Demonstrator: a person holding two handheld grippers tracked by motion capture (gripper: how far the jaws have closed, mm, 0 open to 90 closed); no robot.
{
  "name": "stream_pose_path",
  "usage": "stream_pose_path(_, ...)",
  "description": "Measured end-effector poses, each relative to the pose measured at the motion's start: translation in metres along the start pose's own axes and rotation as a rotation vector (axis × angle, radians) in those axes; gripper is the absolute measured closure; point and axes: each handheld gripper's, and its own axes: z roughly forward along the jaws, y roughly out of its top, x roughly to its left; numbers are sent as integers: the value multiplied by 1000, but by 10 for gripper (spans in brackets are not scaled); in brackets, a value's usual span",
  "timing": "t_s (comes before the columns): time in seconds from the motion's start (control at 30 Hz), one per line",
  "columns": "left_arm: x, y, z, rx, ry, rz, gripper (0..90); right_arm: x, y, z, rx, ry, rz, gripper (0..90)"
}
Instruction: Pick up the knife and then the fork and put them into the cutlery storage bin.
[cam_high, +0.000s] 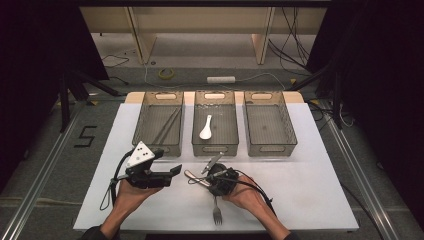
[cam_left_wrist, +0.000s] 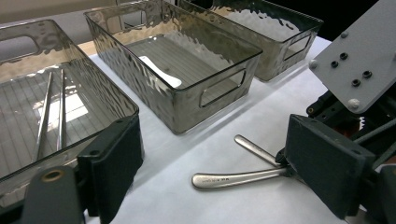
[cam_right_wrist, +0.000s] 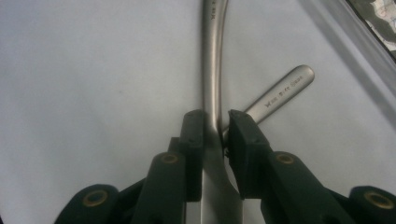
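White table (cam_high: 300, 190) — right gripper (cam_right_wrist: 217, 122) jaws narrow, pinching a metal handle (cam_right_wrist: 211, 56); left gripper (cam_left_wrist: 215, 154) wide.

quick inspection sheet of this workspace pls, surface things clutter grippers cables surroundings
surface: white table top, laid flat, bare at the right.
job's things: two steel handles crossing on the table in front of the bins; a fork near the front edge; three clear bins in a row, the left with chopsticks, the middle with a white spoon, the right empty.
clutter: nothing seen.
grippers: left hand-held gripper open, over the table; right hand-held gripper with its jaws closed around one steel handle.
cables: one trails from each gripper; more lie on the floor beyond the table.
surroundings: dark curtains at both sides, tape roll on the floor.
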Motion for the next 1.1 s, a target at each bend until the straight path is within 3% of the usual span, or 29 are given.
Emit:
stream_pose_path(0.27,0,0,0,4,0,-2,184,-2,3,2,-13,-15,-41,732)
stream_pose_path(0.47,1,0,-1,3,-2,-5,184,0,6,4,-21,12,-66,714)
stream_pose_path(0.7,2,0,-2,-5,12,-12,184,4,13,13,8,28,-69,716)
stream_pose_path(1.1,7,0,-3,-5,48,-48,184,0,13,13,17,51,-44,784)
